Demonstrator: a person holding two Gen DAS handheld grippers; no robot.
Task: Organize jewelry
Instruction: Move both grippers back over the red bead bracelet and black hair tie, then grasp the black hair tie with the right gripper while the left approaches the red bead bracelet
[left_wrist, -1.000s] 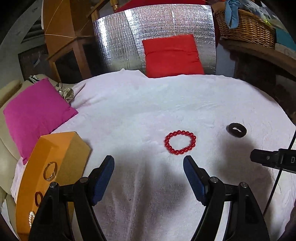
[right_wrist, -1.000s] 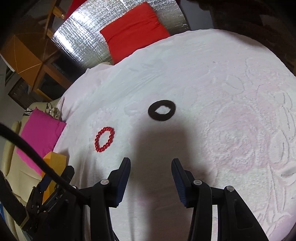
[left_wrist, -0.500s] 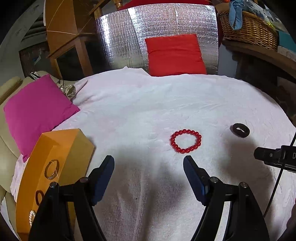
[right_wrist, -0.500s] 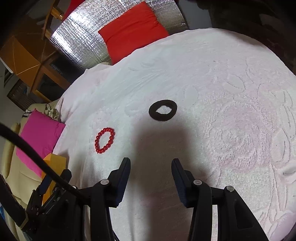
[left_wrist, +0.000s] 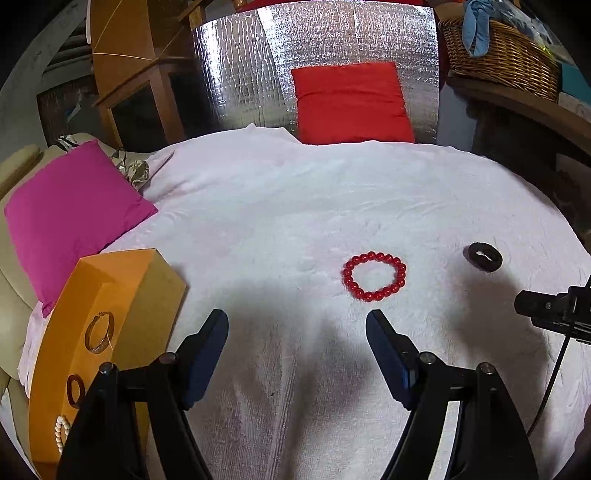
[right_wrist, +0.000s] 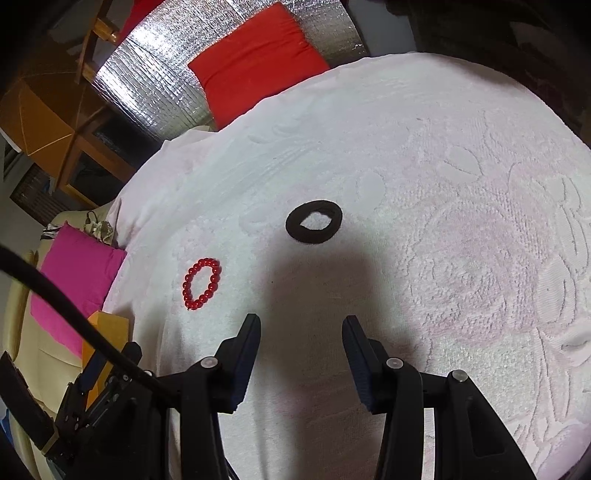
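A red bead bracelet (left_wrist: 374, 276) lies on the white textured cloth, just ahead and right of my open, empty left gripper (left_wrist: 297, 323); it also shows in the right wrist view (right_wrist: 202, 283). A black fabric ring (right_wrist: 314, 221) lies ahead of my open, empty right gripper (right_wrist: 301, 323), and shows at the right in the left wrist view (left_wrist: 485, 257). An orange jewelry box (left_wrist: 92, 325) at the left holds a gold bangle (left_wrist: 99, 331), a brown ring (left_wrist: 75, 390) and a white bead bracelet (left_wrist: 61, 432).
A pink cushion (left_wrist: 70, 218) lies left of the cloth, behind the box. A red cushion (left_wrist: 351, 101) leans on a silver foil panel (left_wrist: 243, 74) at the back. A wicker basket (left_wrist: 498, 51) sits on a shelf at the back right.
The left gripper has drawn back and leftward, so the red bracelet sits further right and lower in its view. The right gripper barely moved. Both stayed open.
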